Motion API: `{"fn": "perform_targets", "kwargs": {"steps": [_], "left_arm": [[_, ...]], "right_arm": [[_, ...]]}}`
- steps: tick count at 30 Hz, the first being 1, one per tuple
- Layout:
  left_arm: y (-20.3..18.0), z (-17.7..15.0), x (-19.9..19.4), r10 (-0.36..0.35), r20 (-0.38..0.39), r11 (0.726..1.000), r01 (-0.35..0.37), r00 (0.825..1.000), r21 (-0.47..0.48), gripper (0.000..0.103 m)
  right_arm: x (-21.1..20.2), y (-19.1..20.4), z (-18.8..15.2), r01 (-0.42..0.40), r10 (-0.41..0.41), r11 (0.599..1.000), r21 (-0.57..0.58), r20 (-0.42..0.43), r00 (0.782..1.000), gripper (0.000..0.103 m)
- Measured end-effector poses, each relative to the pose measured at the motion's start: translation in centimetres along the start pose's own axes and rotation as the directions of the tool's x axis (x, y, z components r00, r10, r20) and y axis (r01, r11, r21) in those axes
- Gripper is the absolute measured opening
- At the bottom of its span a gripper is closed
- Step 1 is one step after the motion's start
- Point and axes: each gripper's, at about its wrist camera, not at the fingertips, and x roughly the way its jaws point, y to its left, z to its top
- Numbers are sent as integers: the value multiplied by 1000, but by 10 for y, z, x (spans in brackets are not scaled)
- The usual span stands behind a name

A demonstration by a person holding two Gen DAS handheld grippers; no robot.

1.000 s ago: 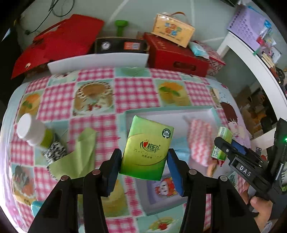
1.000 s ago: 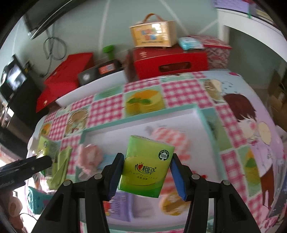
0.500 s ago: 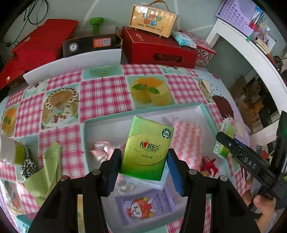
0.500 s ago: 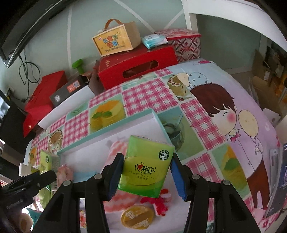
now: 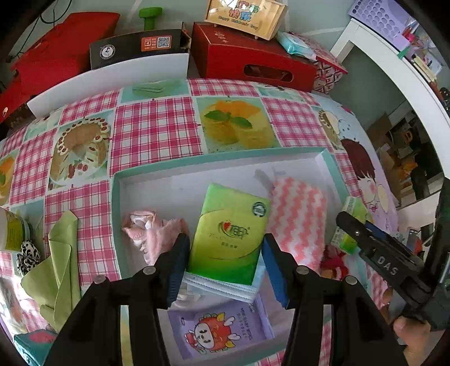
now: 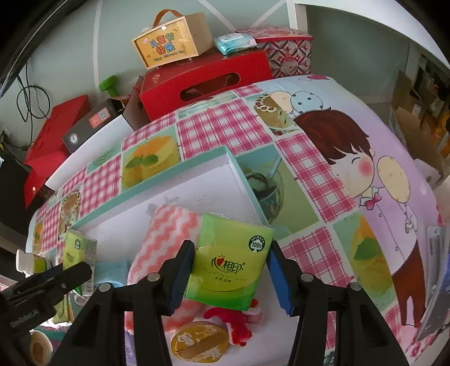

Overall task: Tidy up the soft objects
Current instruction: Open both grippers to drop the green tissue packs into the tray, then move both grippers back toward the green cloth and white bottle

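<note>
My left gripper (image 5: 225, 264) is shut on a green tissue pack (image 5: 229, 233) and holds it over the white tray (image 5: 180, 174). My right gripper (image 6: 229, 277) is shut on a second green tissue pack (image 6: 229, 261) over the tray's right part (image 6: 230, 166). In the tray lie a pink-and-white zigzag cloth (image 5: 298, 219), a crumpled pink cloth (image 5: 153, 231), a pale blue pack (image 5: 225, 290), a purple cartoon pack (image 5: 216, 332), a red fuzzy item (image 6: 239, 323) and a round yellow pack (image 6: 197, 345). The right gripper shows in the left wrist view (image 5: 351, 222).
On the checked tablecloth left of the tray lie a folded green cloth (image 5: 60, 270), a leopard-print item (image 5: 26, 256) and a jar (image 5: 12, 231). Red boxes (image 5: 250, 64), a black box (image 5: 137, 48) and a yellow gift box (image 5: 244, 17) stand behind the table.
Both grippers have moved rightward and forward over the tray, each still holding its green tissue pack. The left pack has come lower, close above the pale blue pack.
</note>
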Motion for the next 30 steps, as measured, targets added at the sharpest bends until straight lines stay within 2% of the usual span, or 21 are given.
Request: {"fn": "perform_targets", "kwargs": {"steps": [5, 12, 18, 19, 20, 24, 26, 28, 30], "left_arm": [[1, -1, -17, -12, 22, 1000, 12, 1000, -11, 62], [6, -2, -38, 2, 70, 1000, -1, 998, -20, 62], [15, -5, -39, 25, 77, 999, -23, 997, -37, 65], [17, -5, -38, 31, 77, 999, -28, 997, -44, 71], [19, -6, -37, 36, 78, 998, -32, 996, -49, 72], [30, -9, -35, 76, 91, 995, -69, 993, -75, 74], [38, -10, -36, 124, 112, 989, -114, 986, -94, 99], [45, -11, -39, 165, 137, 983, -150, 977, -110, 101], [53, -12, -40, 166, 134, 981, -150, 977, -126, 101]], "right_arm": [[-7, 5, 1, 24, -24, 999, -28, 7, 1000, 62], [-15, 12, 0, 24, -23, 998, -55, 22, 999, 63], [-18, 15, 0, 30, -28, 998, -64, 26, 999, 63], [-19, 16, -1, 36, -34, 997, -68, 28, 999, 65], [-19, 17, -1, 42, -40, 996, -73, 30, 999, 70], [-21, 22, -1, 68, -65, 993, -100, 40, 997, 79], [-22, 24, -1, 77, -73, 991, -108, 48, 996, 93], [-28, 25, -1, 75, -67, 992, -104, 74, 995, 103], [-37, 26, 0, 40, -30, 995, -96, 103, 994, 103]]}}
